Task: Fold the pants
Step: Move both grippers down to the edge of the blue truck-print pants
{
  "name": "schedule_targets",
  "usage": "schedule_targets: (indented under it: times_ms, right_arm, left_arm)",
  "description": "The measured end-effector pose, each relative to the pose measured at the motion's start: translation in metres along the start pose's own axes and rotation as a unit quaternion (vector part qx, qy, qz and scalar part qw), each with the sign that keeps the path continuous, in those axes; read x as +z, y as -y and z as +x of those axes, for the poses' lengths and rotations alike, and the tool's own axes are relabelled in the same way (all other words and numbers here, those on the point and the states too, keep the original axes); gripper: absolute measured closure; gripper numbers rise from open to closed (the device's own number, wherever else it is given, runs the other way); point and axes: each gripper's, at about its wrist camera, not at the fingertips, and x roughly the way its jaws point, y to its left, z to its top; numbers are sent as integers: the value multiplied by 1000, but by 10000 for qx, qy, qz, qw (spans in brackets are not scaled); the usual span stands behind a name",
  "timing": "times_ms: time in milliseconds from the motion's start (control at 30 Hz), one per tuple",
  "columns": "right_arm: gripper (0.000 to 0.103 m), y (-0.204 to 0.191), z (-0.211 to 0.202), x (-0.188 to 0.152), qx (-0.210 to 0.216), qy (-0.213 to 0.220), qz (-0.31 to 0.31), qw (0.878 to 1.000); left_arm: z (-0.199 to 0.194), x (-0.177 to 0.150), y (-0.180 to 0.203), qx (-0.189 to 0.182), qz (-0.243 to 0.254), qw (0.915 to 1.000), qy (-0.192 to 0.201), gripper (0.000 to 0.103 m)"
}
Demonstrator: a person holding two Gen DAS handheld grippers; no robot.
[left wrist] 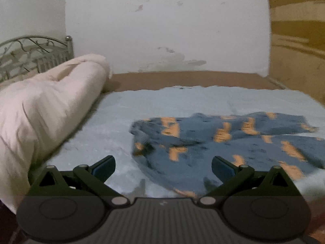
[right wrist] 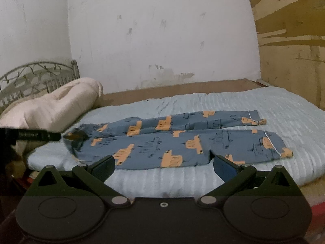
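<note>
A cream duvet [right wrist: 54, 105] lies bundled beside a metal headboard [right wrist: 30, 77], on a pale blue, perhaps quilted, bedspread [right wrist: 264, 101].

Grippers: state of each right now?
Left gripper: open, holding nothing, above the waist end of the pants.
Right gripper: open, holding nothing, short of the pants.

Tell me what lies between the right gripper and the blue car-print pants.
Only bare light-blue bedspread separates the open right gripper from the pants, in the right wrist view.
</note>
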Motion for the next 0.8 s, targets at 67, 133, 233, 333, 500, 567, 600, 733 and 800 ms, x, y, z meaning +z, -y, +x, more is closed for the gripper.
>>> schedule_targets:
  times_ms: [67,133,233,333,500,567,600,733,800]
  right_arm:
    - [1,7,18,6,17,-89,-7,10000]
    - [1,14,35,12,47,-124,7,9999]
    - [1,19,59,15,56,-161,65,9998]
    - [1,25,81,14,113,-242,146,9995]
    - [1,28,110,6,134,-488,141,9986]
    - [1,29,118,2,123,-544,143,9983]
    - [1,30,121,0,124,-565,147,9982]
    - [1,33,127,-4,170,-579,173,9980]
    - [1,35,129,-3,246,-544,175,9981]
  left_arm:
    - [26,7,-6,257,21,9997,-42,1]
    - [52,11,-13,514,9,9986,-112,1]
    - [88,12,-27,843,-5,9961,-249,1]
    - [115,7,-42,1149,-47,9925,-409,1]
    - [137,-10,-70,1525,-311,9847,-785,0]
    - [136,-18,-78,1529,-381,9834,-898,0]
    - [134,-21,-80,1476,-410,9839,-925,0]
    - [116,-18,-78,1348,-314,9879,-695,1]
    - [110,-8,-72,1196,-274,9910,-531,1]
